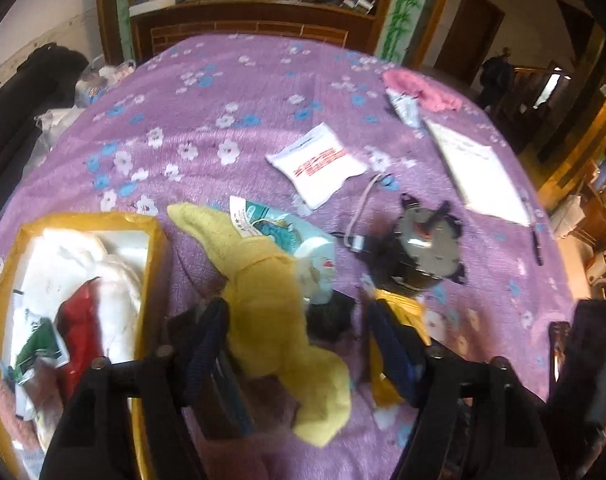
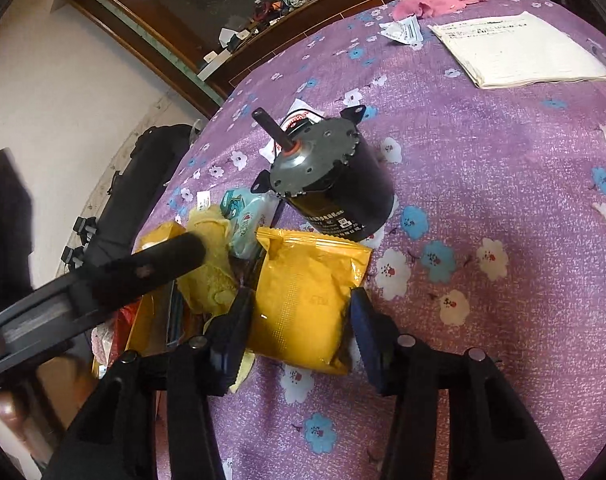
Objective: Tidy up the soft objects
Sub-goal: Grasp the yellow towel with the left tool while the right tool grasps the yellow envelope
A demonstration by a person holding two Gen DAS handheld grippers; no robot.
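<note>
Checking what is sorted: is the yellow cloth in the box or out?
Out: the yellow cloth lies on the purple blanket beside the yellow-rimmed box.

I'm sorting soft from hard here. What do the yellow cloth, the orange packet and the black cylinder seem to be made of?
Yellow cloth: fuzzy, matte towelling, probably terry; it drapes limply.
Orange packet: glossy plastic or foil film, with crimped seal and creases; it looks pliable.
Black cylinder: apparently a metal-cased motor, with grey end plate, rigid shaft and mounting ears; hard.
</note>
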